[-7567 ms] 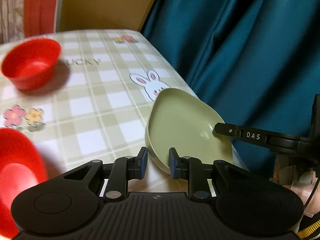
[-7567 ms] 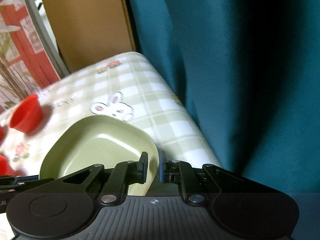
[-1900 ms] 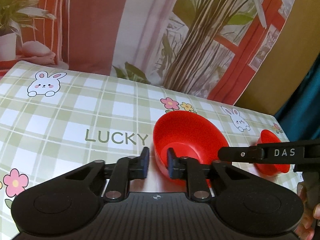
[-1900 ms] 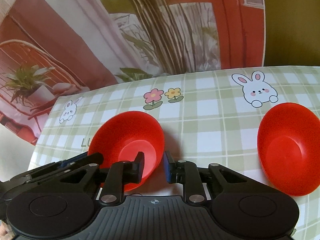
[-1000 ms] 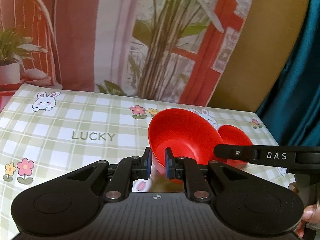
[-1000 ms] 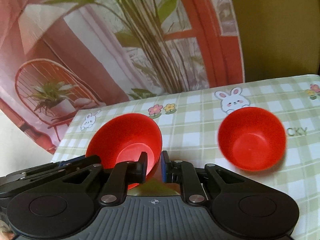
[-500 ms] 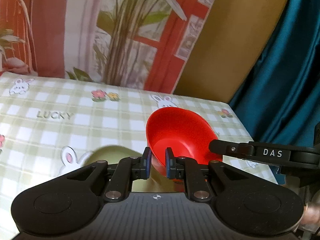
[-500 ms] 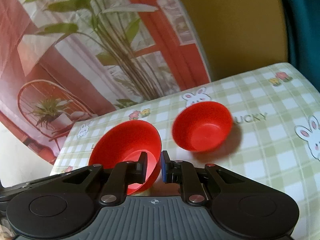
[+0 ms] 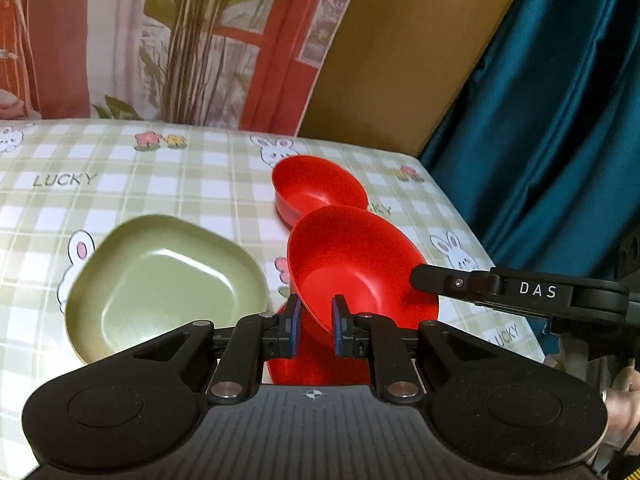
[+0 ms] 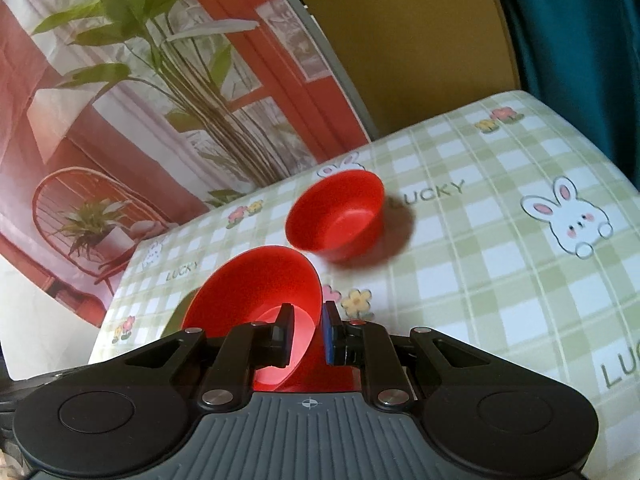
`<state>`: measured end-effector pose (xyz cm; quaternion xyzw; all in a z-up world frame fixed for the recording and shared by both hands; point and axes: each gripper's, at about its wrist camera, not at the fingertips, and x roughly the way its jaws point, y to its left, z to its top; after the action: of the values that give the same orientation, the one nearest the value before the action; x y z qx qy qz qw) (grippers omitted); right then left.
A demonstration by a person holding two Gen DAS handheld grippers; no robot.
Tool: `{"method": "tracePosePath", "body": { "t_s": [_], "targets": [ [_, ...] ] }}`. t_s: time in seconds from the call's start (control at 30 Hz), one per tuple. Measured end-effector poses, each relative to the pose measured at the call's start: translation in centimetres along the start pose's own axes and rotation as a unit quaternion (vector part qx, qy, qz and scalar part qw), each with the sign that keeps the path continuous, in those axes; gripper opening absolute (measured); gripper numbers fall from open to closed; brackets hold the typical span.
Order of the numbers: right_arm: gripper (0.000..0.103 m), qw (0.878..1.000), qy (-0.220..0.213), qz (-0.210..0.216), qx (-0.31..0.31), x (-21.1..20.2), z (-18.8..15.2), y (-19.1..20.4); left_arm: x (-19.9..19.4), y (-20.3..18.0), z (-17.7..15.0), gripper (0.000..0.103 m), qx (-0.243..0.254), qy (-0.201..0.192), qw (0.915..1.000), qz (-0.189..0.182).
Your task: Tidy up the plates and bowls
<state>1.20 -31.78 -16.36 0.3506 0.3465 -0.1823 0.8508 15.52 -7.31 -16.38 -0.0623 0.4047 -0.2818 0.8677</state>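
A wide red bowl (image 9: 352,264) is held above the table by both grippers. My left gripper (image 9: 314,326) is shut on its near rim. My right gripper (image 10: 306,334) is shut on the opposite rim of the same bowl (image 10: 260,292); its finger shows in the left wrist view (image 9: 520,292). A smaller red bowl (image 9: 318,188) stands on the table behind it, and also shows in the right wrist view (image 10: 338,216). A green plate (image 9: 164,280) lies on the table to the left of the held bowl.
The table has a green checked cloth (image 9: 120,184) with rabbits, flowers and the word LUCKY. Its right edge runs along a teal curtain (image 9: 552,100). A printed backdrop (image 10: 120,80) and a brown board (image 9: 400,52) stand behind the table.
Both grippers have carried the wide red bowl to the right, toward the green plate and the small red bowl. The green plate has come fully into the left wrist view.
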Motion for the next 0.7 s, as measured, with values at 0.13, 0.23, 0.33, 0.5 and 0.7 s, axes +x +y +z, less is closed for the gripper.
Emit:
{"method": "tracePosePath", "body": {
  "t_s": [0.13,0.23,0.33,0.5,0.7],
  "targets": [
    [0.015,1.0,0.006,0.001,0.0,-0.2,-0.6,-0.1,-0.4,-0.2,-0.6,0.017,0.004,0.004,1.0,0.001],
    [0.015,1.0,0.011,0.001,0.0,-0.1,-0.9,-0.2,-0.4,-0.1,-1.0,0.017,0.0,0.012,0.9999,-0.001],
    [0.015,1.0,0.016,-0.001,0.002,0.2,-1.2,-0.3,-0.3,-0.1,-1.4,0.017,0.0,0.022,0.9998,0.001],
    [0.015,1.0,0.024,-0.01,-0.002,0.6,-1.7,-0.3,-0.2,-0.2,-1.6,0.017,0.005,0.027,0.9996,0.006],
    [0.015,0.999,0.032,-0.016,-0.013,1.0,-2.1,-0.1,0.3,-0.1,-2.1,0.017,0.006,0.041,0.999,0.016]
  ]
}}
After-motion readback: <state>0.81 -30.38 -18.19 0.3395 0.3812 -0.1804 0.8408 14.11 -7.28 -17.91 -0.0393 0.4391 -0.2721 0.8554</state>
